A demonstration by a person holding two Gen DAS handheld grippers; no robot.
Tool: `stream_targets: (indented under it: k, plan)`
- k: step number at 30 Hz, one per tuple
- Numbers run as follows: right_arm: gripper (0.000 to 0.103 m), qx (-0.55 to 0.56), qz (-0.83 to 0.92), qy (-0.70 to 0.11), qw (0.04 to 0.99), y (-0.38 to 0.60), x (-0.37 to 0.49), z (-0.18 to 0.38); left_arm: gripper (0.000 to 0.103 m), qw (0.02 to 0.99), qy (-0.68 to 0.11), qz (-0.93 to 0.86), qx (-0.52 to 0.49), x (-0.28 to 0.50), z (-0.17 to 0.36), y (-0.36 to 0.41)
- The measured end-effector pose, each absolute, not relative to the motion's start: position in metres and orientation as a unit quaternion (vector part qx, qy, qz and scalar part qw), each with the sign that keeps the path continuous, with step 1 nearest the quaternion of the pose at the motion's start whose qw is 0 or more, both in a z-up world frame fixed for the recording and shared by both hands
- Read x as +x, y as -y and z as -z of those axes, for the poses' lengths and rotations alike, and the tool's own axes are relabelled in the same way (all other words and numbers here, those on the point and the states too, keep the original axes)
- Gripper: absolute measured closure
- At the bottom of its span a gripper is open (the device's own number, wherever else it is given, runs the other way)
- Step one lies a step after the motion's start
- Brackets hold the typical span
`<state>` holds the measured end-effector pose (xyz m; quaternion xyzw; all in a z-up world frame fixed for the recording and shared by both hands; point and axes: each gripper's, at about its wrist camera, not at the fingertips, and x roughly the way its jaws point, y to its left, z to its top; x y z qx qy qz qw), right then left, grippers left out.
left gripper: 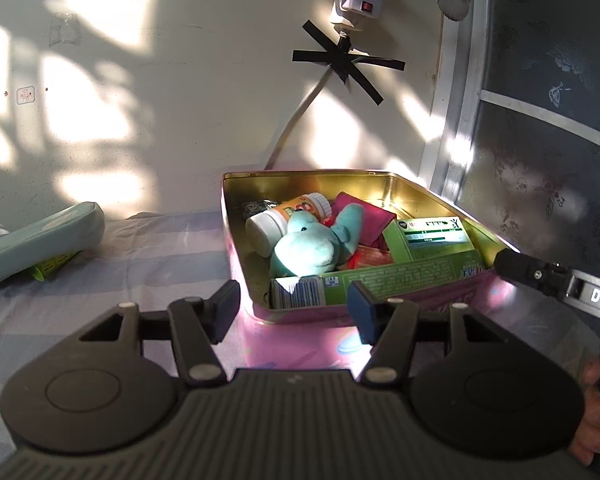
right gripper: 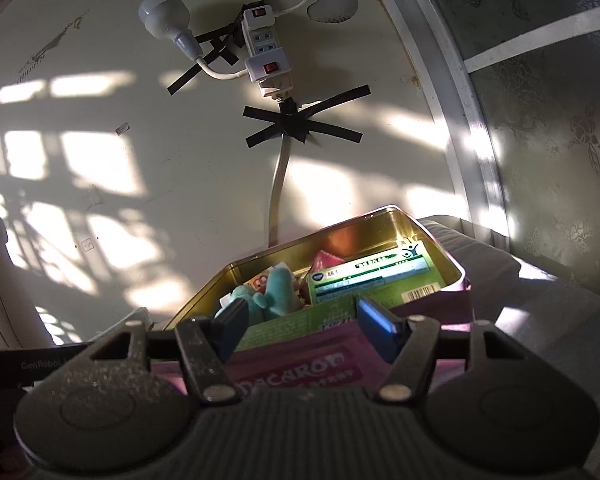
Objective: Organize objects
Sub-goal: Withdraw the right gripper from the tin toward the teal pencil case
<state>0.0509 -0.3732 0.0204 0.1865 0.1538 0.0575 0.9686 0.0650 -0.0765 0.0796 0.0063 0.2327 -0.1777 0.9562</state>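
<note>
A pink tin (left gripper: 300,340) with a gold inside lies open on the bed. It holds a teal plush toy (left gripper: 308,244), a white bottle (left gripper: 276,222) with an orange label, green cartons (left gripper: 428,238) and a magenta packet (left gripper: 364,216). My left gripper (left gripper: 293,312) is open, its jaws wide apart on either side of the tin's near left corner, pads not pressing. My right gripper (right gripper: 304,328) is open too, low over the tin's (right gripper: 300,364) lettered near wall. One of its fingers (left gripper: 516,268) shows by the tin's right edge in the left wrist view.
A pale blue pouch (left gripper: 40,240) lies at the left on the striped sheet (left gripper: 140,264), with a yellow-green packet (left gripper: 52,266) under it. A taped power strip (right gripper: 266,52) and cable hang on the wall behind. A dark patterned panel (left gripper: 548,140) stands at the right, grey bedding (right gripper: 540,320) below it.
</note>
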Motion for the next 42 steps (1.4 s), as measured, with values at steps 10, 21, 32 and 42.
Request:
stream_targets:
  k: [10, 21, 32, 42]
  plan:
    - [0.038, 0.190, -0.078, -0.198, 0.958, 0.329, 0.022, -0.005, 0.037, 0.964, -0.234, 0.123, 0.027, 0.027, -0.054, 0.048]
    - [0.038, 0.153, -0.113, -0.235, 0.953, 0.276, 0.020, 0.004, 0.037, 0.966, -0.249, 0.065, 0.023, 0.025, -0.034, 0.000]
    - [0.038, 0.112, -0.138, -0.249, 0.952, 0.235, 0.041, -0.006, 0.037, 0.966, -0.255, 0.017, 0.044, 0.039, -0.023, -0.053]
    - [0.038, 0.035, -0.204, -0.259, 0.943, 0.157, 0.073, -0.010, 0.034, 0.963, -0.253, -0.075, 0.046, 0.062, -0.022, -0.147]
